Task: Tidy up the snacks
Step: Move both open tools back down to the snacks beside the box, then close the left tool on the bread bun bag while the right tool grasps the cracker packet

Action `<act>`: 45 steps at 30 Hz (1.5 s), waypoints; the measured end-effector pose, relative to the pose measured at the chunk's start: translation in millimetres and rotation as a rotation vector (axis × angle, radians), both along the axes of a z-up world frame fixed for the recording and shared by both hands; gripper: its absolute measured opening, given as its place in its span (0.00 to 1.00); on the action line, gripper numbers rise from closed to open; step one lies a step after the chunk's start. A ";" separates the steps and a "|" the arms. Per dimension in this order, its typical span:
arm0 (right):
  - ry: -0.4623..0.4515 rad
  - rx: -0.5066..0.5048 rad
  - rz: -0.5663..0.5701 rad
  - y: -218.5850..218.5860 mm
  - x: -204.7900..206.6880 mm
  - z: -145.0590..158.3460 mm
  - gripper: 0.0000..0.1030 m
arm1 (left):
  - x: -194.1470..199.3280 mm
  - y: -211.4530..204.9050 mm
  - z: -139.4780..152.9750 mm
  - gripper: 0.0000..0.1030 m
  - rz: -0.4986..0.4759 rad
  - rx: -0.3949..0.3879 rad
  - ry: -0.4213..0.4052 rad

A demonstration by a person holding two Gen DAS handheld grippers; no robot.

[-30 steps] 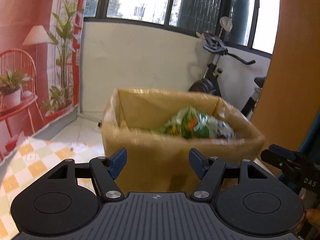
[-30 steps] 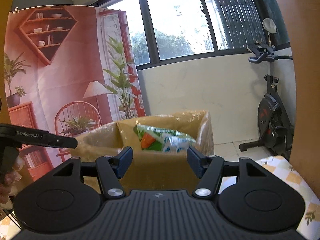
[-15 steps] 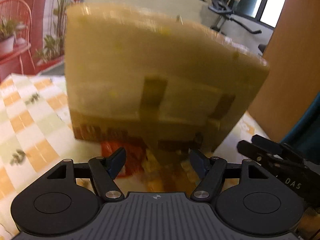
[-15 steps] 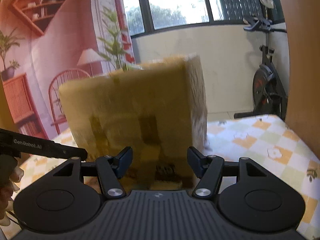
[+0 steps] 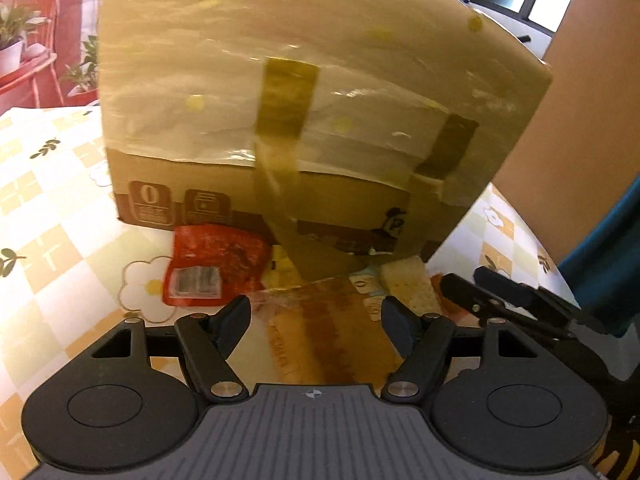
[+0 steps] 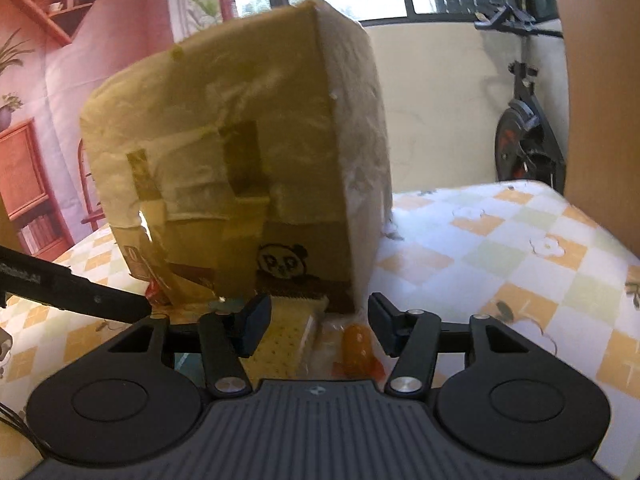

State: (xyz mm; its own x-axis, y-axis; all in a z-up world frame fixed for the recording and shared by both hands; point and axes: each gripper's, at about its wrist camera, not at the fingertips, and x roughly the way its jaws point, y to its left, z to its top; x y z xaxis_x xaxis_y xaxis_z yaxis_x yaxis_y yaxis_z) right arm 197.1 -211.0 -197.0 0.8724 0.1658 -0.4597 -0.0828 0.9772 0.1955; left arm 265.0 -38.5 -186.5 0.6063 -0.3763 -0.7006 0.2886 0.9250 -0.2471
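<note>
A tall taped cardboard box (image 5: 312, 120) stands on the checked tablecloth, also in the right wrist view (image 6: 240, 168). Snack packs lie at its foot: a red packet (image 5: 212, 264), a brown-gold packet (image 5: 324, 336) and a pale cracker pack (image 5: 408, 284). My left gripper (image 5: 316, 320) is open and empty, just above the brown-gold packet. My right gripper (image 6: 318, 320) is open and empty over a cracker pack (image 6: 284, 340) and an orange sausage-shaped snack (image 6: 356, 348).
The table (image 6: 520, 264) with the flower-check cloth extends to the right of the box. The right gripper's finger (image 5: 520, 300) shows in the left view, the left gripper's finger (image 6: 72, 284) in the right view. An exercise bike (image 6: 528, 136) stands beyond the table.
Both grippers have dropped from above the box rim to table level in front of the box. The snacks inside the box are out of sight; the packs on the table have come into view.
</note>
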 end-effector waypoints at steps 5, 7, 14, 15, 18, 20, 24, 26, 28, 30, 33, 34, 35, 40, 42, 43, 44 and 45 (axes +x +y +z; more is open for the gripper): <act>0.010 0.009 -0.006 -4.3 0.1 -2.6 0.52 | -0.7 -14.8 -7.9 0.78 -0.009 0.015 0.016; 0.016 0.008 -0.006 -3.9 0.6 -4.0 0.52 | 0.2 -21.5 -12.1 0.82 -0.007 0.027 0.014; 0.018 0.022 -0.003 -6.4 2.1 -5.5 0.52 | -1.5 -37.5 -22.0 0.87 -0.016 0.109 0.002; 0.025 0.025 0.000 -6.8 3.3 -6.0 0.52 | -2.0 -40.6 -23.6 0.88 -0.019 0.123 -0.003; 0.033 0.031 0.000 -7.8 5.1 -6.5 0.52 | 1.2 -41.5 -31.9 0.89 -0.005 0.085 0.034; 0.032 0.033 0.001 -7.8 5.0 -6.4 0.52 | 3.0 -36.3 -36.3 0.91 0.014 0.046 0.061; 0.026 0.031 0.009 -6.2 4.4 -6.3 0.52 | 2.7 -27.6 -43.0 0.94 0.042 -0.001 0.096; 0.025 0.030 0.012 -6.1 4.4 -6.2 0.52 | 0.5 -24.2 -43.6 0.90 0.035 -0.012 0.092; 0.024 0.033 0.014 -6.8 3.8 -6.1 0.52 | -3.0 -20.4 -41.5 0.80 0.019 -0.033 0.076; 0.023 0.038 0.016 -7.6 3.5 -6.2 0.52 | -5.2 -15.8 -39.7 0.79 0.028 -0.012 0.067; 0.025 0.037 0.020 -7.4 3.4 -6.1 0.52 | -5.6 -0.7 -35.9 0.78 0.048 -0.028 0.083; 0.025 0.034 0.023 -6.6 3.0 -5.9 0.52 | -6.4 2.3 -35.6 0.78 0.052 -0.029 0.084; 0.024 0.030 0.029 -5.8 3.0 -5.7 0.52 | -7.8 4.9 -35.4 0.78 0.054 -0.024 0.084; 0.037 0.017 0.050 -1.5 5.1 -5.5 0.53 | -11.8 14.9 -35.3 0.78 0.082 -0.023 0.082; 0.054 0.017 0.047 -0.2 7.4 -4.6 0.53 | -13.3 17.5 -34.9 0.78 0.092 -0.024 0.078; 0.069 0.019 0.046 0.6 9.0 -3.5 0.53 | -15.0 21.1 -33.4 0.78 0.098 -0.025 0.076; 0.083 0.022 0.046 2.0 10.8 -2.0 0.53 | -15.1 22.0 -34.3 0.78 0.102 -0.027 0.073; 0.090 0.018 0.049 4.1 11.7 -0.4 0.53 | -17.2 24.7 -33.9 0.78 0.106 -0.029 0.069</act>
State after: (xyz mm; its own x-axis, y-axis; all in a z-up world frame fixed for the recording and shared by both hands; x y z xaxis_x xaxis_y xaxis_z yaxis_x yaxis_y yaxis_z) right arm 208.8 -207.0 -197.4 0.8183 0.2160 -0.5326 -0.1114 0.9687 0.2218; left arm 247.8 -13.8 -220.4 0.5945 -0.3333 -0.7318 0.1707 0.9416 -0.2902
